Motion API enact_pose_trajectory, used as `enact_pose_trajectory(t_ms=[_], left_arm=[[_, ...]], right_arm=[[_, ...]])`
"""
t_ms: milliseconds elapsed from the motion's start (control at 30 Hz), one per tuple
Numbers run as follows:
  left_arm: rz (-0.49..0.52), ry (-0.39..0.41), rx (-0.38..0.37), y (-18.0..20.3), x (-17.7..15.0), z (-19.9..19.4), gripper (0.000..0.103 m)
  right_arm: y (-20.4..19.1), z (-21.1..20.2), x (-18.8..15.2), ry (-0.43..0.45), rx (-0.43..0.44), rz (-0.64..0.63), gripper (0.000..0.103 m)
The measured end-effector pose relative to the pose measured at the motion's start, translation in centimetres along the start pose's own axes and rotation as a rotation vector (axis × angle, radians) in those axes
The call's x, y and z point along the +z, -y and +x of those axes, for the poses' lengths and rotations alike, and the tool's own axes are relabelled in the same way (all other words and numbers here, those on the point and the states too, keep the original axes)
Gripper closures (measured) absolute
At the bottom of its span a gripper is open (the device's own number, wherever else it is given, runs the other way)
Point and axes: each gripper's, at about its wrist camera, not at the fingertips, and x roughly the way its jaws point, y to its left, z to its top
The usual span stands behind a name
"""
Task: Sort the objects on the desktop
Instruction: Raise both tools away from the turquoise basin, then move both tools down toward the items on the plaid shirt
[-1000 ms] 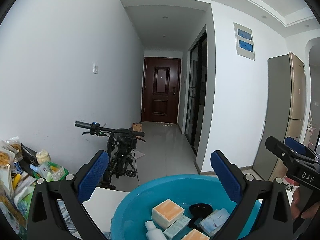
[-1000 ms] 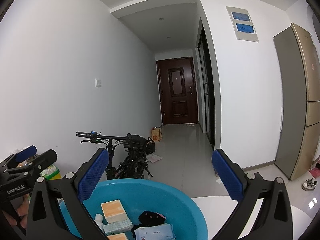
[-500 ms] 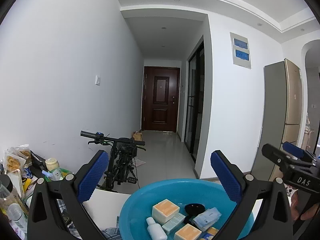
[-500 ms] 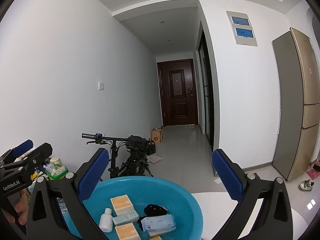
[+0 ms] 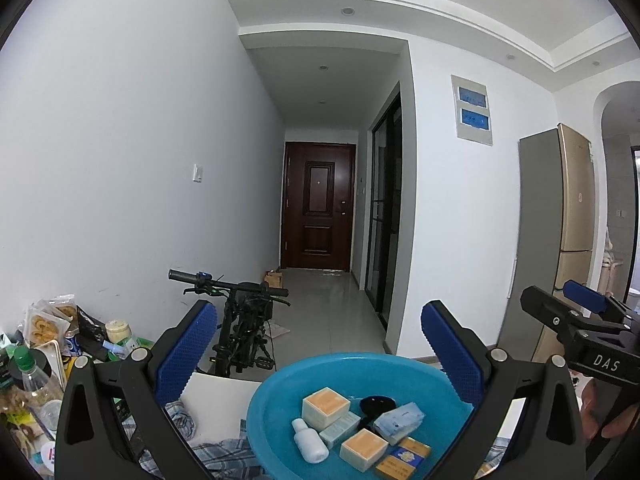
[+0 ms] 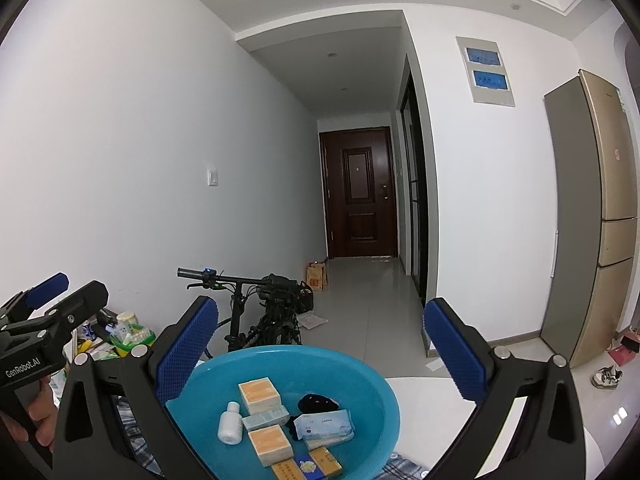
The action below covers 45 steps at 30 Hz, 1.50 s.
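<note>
On the white table [image 6: 424, 388], near centre, a blue plastic basin [image 5: 272, 392] sits partly over a plaid cloth [image 5: 224, 452]. Both claws hover above its near rim, each spread wide with nothing between the blue pads: left gripper [image 5: 320, 344], right gripper [image 6: 320, 340].

Basin contents, right wrist view:
- 2 cream boxes with orange tops, 1 far [image 6: 259, 394], 1 near [image 6: 269, 444].
- Small white bottle [image 6: 229, 423] lying on its side, left of the boxes.
- Pale green slim box [image 6: 266, 416] between the 2 orange-topped boxes.
- Black round item [image 6: 318, 403], right of the far box; what it is cannot be told.
- Light blue tissue pack [image 6: 324, 426] just near of the black item, overlapping it.
- Yellow and blue flat boxes [image 6: 308, 465] at the near edge of the basin, side by side.

The right gripper also shows at the right edge of the left wrist view, with fingers of a hand [image 5: 608, 420] on its handle. The left gripper shows at the left edge of the right wrist view, likewise held by a hand [image 6: 40, 420].

Left of the basin: a heap of snack packets [image 5: 44, 320], a clear bottle with a green cap [image 5: 28, 376], a cream-lidded jar [image 5: 118, 330].

Beyond the table: a black bicycle [image 5: 244, 328] against the left wall, a grey tiled hallway to a dark brown door [image 5: 318, 208], a gold fridge [image 6: 600, 208] far right.
</note>
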Motion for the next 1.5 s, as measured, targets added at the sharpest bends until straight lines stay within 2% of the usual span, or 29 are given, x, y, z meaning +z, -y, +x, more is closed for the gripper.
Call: enact_pose_trajectory(t_ms=[233, 633, 733, 800, 1500], left_arm=[[-0.014, 0.002, -0.011, -0.1, 0.2, -2.5, 0.000], [0.021, 0.035, -0.034, 1.0, 1.4, -7.5, 0.000], [0.049, 0.049, -0.002, 1.5, 1.4, -8.4, 0.000], [0.053, 0.047, -0.007, 1.7, 1.5, -9.0, 0.000], [0.026, 0.012, -0.017, 1.3, 1.3, -10.7, 0.000]], right_arm=[[-0.3, -2.5, 0.0, 0.011, 0.004, 0.003, 0.000], [-1.4, -7.0, 1.0, 0.067, 0.006, -0.015, 0.000], [-1.6, -7.9, 1.1, 0.075, 0.007, -0.016, 0.000], [-1.7, -8.5, 1.2, 0.085, 0.008, -0.012, 0.000], [-2.2, -10.7, 1.5, 0.088, 0.018, -0.025, 0.000]])
